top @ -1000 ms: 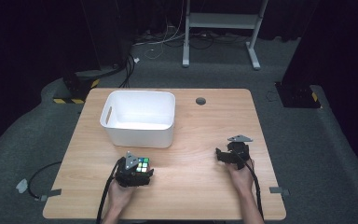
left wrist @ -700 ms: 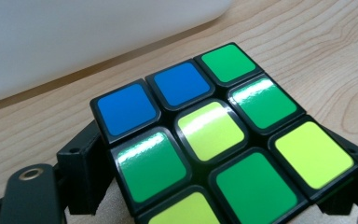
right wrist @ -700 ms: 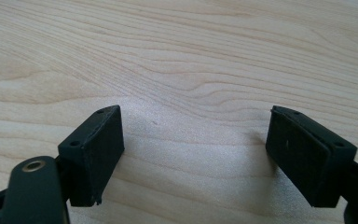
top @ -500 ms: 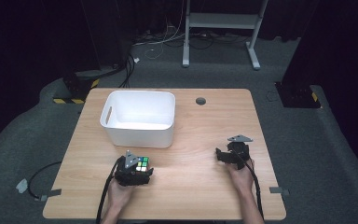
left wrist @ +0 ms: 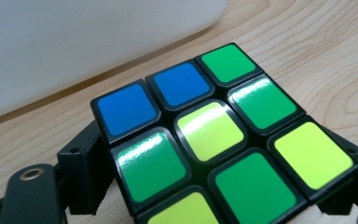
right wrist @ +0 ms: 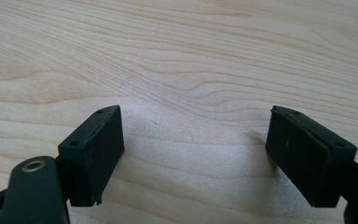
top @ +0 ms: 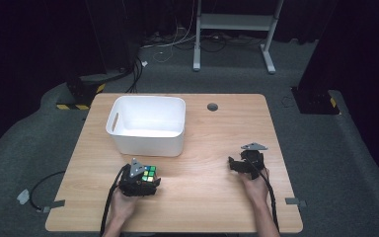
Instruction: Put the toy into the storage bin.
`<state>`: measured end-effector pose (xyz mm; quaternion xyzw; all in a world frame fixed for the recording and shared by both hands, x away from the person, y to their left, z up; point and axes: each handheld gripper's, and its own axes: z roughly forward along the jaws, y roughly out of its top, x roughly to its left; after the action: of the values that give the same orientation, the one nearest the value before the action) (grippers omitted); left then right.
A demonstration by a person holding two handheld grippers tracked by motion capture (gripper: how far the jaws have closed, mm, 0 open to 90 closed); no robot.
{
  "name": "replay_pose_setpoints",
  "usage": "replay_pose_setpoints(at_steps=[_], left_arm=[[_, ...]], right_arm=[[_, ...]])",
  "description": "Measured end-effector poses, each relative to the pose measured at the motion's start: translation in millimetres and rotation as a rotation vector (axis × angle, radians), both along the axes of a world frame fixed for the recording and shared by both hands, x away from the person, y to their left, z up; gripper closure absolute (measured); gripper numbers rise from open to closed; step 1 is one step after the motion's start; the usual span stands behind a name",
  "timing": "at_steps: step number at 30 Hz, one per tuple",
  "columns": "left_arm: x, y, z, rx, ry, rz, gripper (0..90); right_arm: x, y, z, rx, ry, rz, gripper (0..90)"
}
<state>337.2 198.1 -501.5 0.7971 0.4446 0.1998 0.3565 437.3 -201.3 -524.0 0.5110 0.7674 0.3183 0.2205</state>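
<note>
**Puzzle cube clamped in the left gripper, right gripper wide open**

From where I stand, the left gripper [top: 139,181] rests low on the wooden table [top: 212,133] with its jaws closed against the two sides of a puzzle cube [left wrist: 214,140]. The cube sits right between the fingers [left wrist: 81,172], its top face turned up: two blue squares and one green along the far row, green and yellow ones nearer the hand. I can read no brand, label or lettering on the cube or on anything else here. Just beyond the fingertips stands a white plastic bin [top: 147,124], near the cube but not touching it.

The right gripper [right wrist: 193,154] hovers close over bare wood, well apart from the cube, its fingers [right wrist: 95,149] spread wide with nothing between them.
</note>
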Motion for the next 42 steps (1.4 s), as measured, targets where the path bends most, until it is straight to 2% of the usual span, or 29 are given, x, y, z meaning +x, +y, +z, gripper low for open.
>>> replay_pose_setpoints(at_steps=[6,11,25,36,42], left_arm=[[1.6,1.8,7.0,-0.020,0.012,-0.012,16.8],[1.7,0.8,9.4,-0.016,0.019,-0.025,16.8],[1.1,6.2,27.7,-0.024,-0.003,-0.023,16.9],[0.6,7.0,31.0,-0.047,0.008,-0.030,16.9],[-1.2,9.2,37.2,-0.039,0.019,-0.032,17.2]], right_arm=[[-0.1,0.1,0.0,0.001,0.001,-0.001,19.2],[0.0,0.0,0.0,0.000,0.000,0.000,19.2],[-0.1,0.1,0.0,0.001,0.001,-0.001,19.2],[-0.1,0.1,0.0,0.001,0.001,-0.001,19.2],[0.0,-0.1,0.0,0.000,0.000,0.001,19.2]])
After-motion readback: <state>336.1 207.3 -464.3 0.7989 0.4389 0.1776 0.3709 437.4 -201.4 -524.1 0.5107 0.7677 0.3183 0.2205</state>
